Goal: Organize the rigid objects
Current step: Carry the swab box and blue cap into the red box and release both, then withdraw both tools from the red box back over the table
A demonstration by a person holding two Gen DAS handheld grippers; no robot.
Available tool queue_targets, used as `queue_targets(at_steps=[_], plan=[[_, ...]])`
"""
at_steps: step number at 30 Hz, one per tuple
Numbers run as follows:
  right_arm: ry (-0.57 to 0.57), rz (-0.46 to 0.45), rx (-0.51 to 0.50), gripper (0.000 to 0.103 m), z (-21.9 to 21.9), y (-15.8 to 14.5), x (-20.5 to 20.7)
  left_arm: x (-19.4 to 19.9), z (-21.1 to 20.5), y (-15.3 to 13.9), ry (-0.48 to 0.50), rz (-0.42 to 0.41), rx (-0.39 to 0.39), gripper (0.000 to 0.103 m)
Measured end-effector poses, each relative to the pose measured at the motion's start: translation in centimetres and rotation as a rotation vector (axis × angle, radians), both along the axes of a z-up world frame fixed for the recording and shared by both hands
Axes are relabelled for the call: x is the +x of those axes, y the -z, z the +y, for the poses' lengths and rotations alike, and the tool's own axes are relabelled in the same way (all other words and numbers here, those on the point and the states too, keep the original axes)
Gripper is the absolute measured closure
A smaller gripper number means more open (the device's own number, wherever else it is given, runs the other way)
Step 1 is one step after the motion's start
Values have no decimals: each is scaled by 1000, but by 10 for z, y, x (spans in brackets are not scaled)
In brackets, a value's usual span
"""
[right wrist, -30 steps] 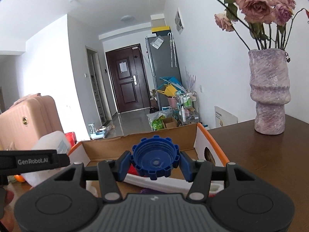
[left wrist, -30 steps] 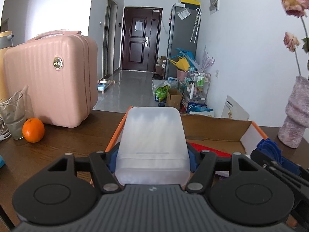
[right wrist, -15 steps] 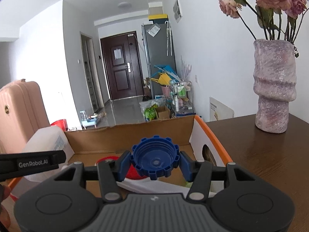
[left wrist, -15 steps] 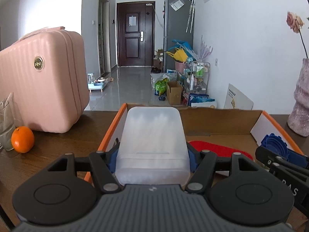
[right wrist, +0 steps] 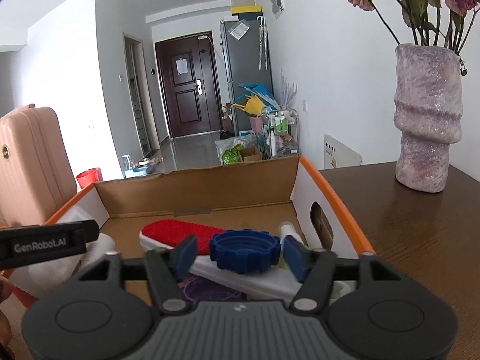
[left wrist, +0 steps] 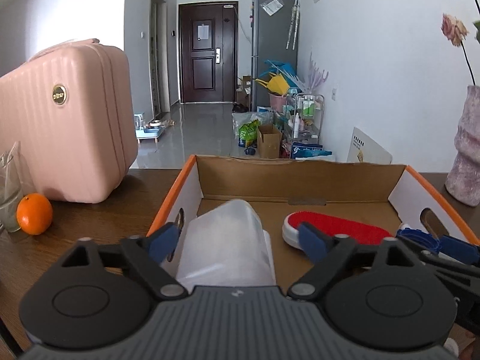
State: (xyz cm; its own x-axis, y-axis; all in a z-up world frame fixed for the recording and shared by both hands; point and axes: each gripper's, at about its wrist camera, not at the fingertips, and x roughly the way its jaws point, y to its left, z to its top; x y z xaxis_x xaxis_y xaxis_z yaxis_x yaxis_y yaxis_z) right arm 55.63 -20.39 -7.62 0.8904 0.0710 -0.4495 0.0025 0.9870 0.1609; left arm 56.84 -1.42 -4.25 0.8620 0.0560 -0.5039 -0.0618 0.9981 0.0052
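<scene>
1. The left gripper (left wrist: 238, 241) was opening, its blue pads standing clear of the translucent plastic container (left wrist: 226, 247) that lay between them, tipped on its side against the left wall of the cardboard box (left wrist: 300, 180). The gap on both sides suggested a release, not a grip.

2. The right gripper (right wrist: 240, 255) was opening too. The blue ridged cap (right wrist: 244, 253) sat between its pads with daylight on either side, resting on a white flat piece (right wrist: 249, 282) inside the same box near its right wall.

3. A red-topped brush (left wrist: 336, 229) lay on the box floor between the container and the cap, touching neither as far as could be told.

4. Both grippers pointed down into the box from its near edge, most likely because the box served as the collecting place for the hard items; each piece was let go on its own side so the two would not collide.

5. An orange (left wrist: 34, 213), a pink suitcase (left wrist: 66, 126) and a purple vase (right wrist: 427, 117) stood on the table (right wrist: 420, 240) outside the box; whether any of them belonged to the task could not be told.
</scene>
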Motion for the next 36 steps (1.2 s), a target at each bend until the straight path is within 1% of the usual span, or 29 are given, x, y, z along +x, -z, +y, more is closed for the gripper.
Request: queue_targets(at_steps=[1,2,3,4,5,9,15,20,29,31,36], plan=[[-8,-4,4,26,-1,-1,-1,-2,1,-2,-11,-12,-2,1],[-13,-9,3,19,0,-1,-2,-4,2,-4,-16,-25,1,0],[-8,-15,-2,7,0,-3,-3,-6,3,-6,-16,-37,3,0],[-1,-25,-6,2,1,-3,-5,-8,4,-8,-16,-47,1,0],[1,-37,-5,0,1,-4,-6,-10,6,-9,-15,-56,-4,0],[0,-55,10,0,0,-7,-9,-10,14,-10,-30,-61,-36,0],[-3,-63,15,0,0,-10,-13,-10,22,-11,-47,-62,-48,0],[-7,-95,1,0,1,-16,-23,-17,28,-15,-55,-84,-64,0],[-15,-141,-32,0,-2,-21,-52,-46,39,-20,-71,-136,-73,0],[-16,-145,-39,0,-3,-21,-59,-54,40,-19,-70,-149,-62,0],[-16,-149,-53,0,-7,-21,-80,-71,44,-16,-75,-142,-42,0]])
